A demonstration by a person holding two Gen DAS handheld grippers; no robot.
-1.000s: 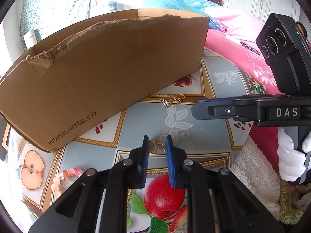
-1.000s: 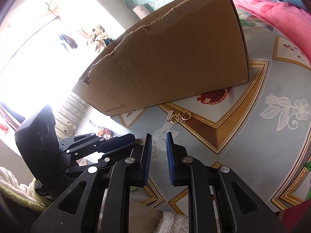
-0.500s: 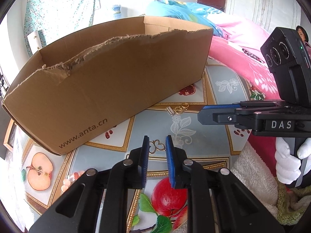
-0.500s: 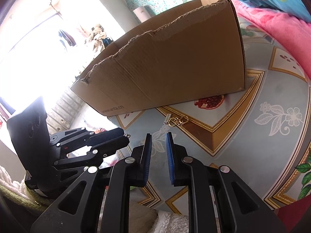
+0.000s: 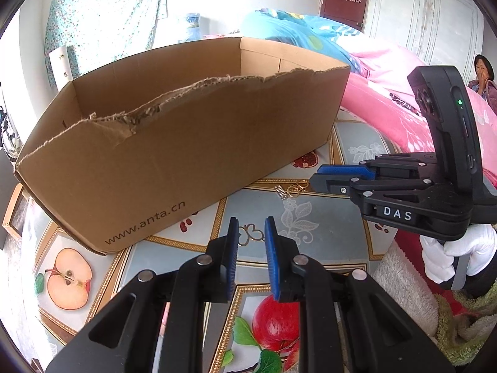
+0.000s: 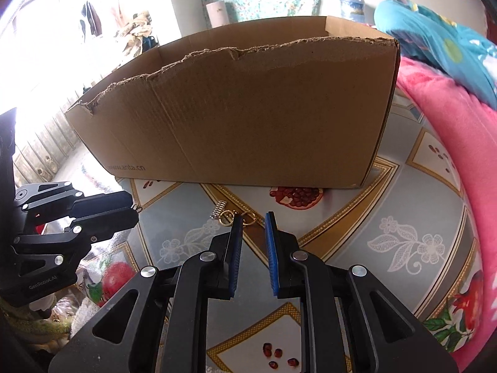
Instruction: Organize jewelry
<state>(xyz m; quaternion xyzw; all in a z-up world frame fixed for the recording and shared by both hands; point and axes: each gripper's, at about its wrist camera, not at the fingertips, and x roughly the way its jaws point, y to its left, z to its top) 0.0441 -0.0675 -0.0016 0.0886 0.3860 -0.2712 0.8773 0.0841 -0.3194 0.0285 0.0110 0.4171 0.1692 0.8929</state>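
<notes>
L view only: gold clasp [image 5: 252, 233] ahead of left hand-held gripper [image 5: 251, 230], released.
R view only: gold rings [image 6: 236, 216] at right hand-held gripper [image 6: 252, 224] tips, released.
Behind: cardboard box [image 5: 174, 155] on bench [image 5: 310, 236].

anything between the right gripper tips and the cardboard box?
Yes: in the right wrist view, gold rings with a small silver spring piece lie on the tablecloth between the right gripper and the cardboard box.

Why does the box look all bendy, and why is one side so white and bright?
In both views the round lens bends the cardboard box and darkens the corners. In the right wrist view, daylight from the window washes out the upper left, so little shows there. In the left wrist view the light is even, and the small gold pieces on the tablecloth look sharp.
</notes>
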